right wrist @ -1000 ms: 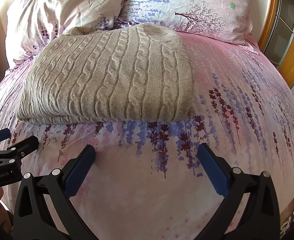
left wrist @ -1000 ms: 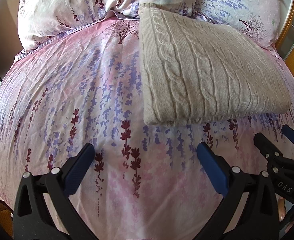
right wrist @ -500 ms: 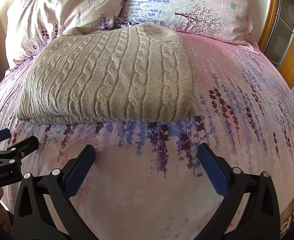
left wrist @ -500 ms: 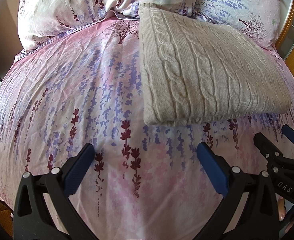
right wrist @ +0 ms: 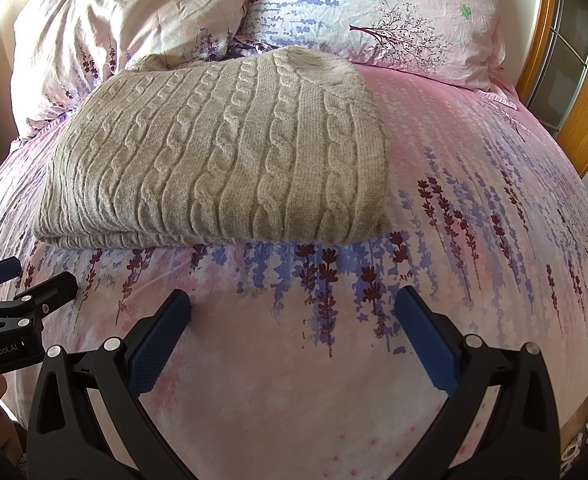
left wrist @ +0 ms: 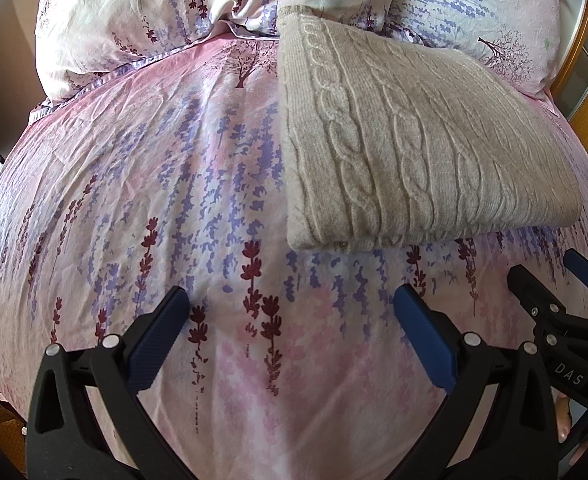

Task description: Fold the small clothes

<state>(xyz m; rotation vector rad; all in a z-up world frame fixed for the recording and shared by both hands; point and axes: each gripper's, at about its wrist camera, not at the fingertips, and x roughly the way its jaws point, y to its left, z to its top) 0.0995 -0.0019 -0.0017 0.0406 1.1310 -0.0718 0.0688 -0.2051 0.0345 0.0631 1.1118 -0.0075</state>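
Observation:
A beige cable-knit sweater [left wrist: 405,140] [right wrist: 230,160] lies folded into a neat rectangle on the pink floral bedspread [left wrist: 174,200] [right wrist: 473,208]. Its near edge faces both grippers. My left gripper [left wrist: 292,300] hovers open over the bedspread, short of the sweater's near left corner, holding nothing. My right gripper [right wrist: 292,300] is open too, empty, just in front of the sweater's near right part. The right gripper's fingers [left wrist: 533,292] show at the right edge of the left wrist view. The left gripper's fingers [right wrist: 50,284] show at the left edge of the right wrist view.
Two floral pillows [left wrist: 182,12] [right wrist: 373,12] lean at the head of the bed behind the sweater. A wooden frame with glass panes [right wrist: 565,60] stands along the right side. The bedspread falls away at the near edge.

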